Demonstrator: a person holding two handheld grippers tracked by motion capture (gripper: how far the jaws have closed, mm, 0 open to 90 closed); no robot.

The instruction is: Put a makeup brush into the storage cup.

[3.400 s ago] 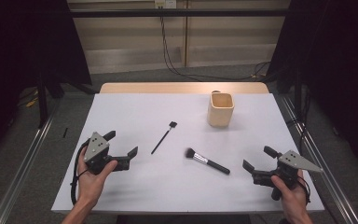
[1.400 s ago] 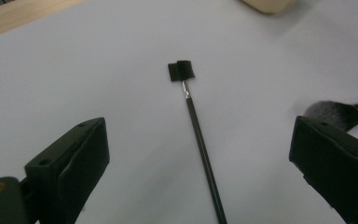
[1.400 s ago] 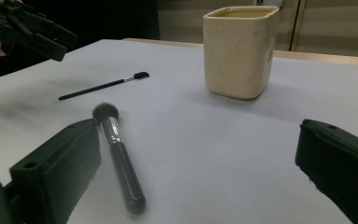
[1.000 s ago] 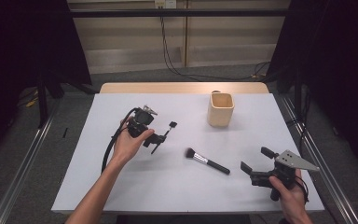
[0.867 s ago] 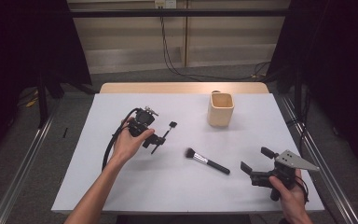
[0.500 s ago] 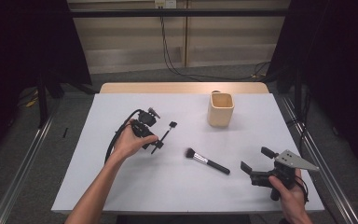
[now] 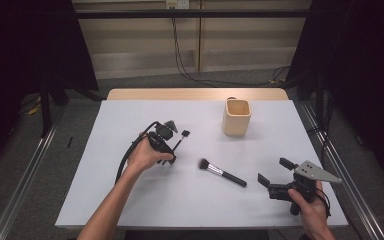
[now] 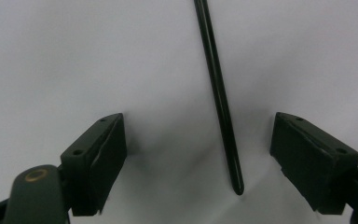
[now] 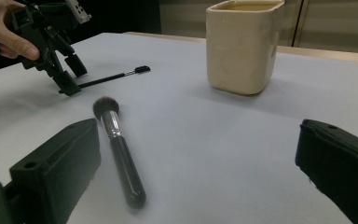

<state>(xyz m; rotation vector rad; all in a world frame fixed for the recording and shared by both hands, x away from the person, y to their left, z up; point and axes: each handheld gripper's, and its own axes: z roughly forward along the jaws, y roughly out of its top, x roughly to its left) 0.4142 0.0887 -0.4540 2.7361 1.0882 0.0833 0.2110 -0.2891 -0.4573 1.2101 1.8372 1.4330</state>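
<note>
The left gripper [image 7: 166, 145] is pointing down at the white table [image 7: 130, 210] left of centre, held in the person's left hand [image 7: 145, 156]. Its jaws are standing wide apart and are straddling the lower end of the thin black brush [image 8: 219, 98], which is lying flat on the table between them, nearer the right jaw in the left gripper view and touching neither. The thin brush's small flat head [image 7: 185, 133] is lying just beyond the gripper toward the beige square cup [image 7: 236, 117], which is standing upright toward the far right of the table. The larger makeup brush [image 7: 222, 172] is lying near the table's centre, bristles pointing left. The right gripper [image 7: 278, 179] is resting near the front right corner in the right hand [image 7: 312, 207], jaws wide apart and holding nothing.
</note>
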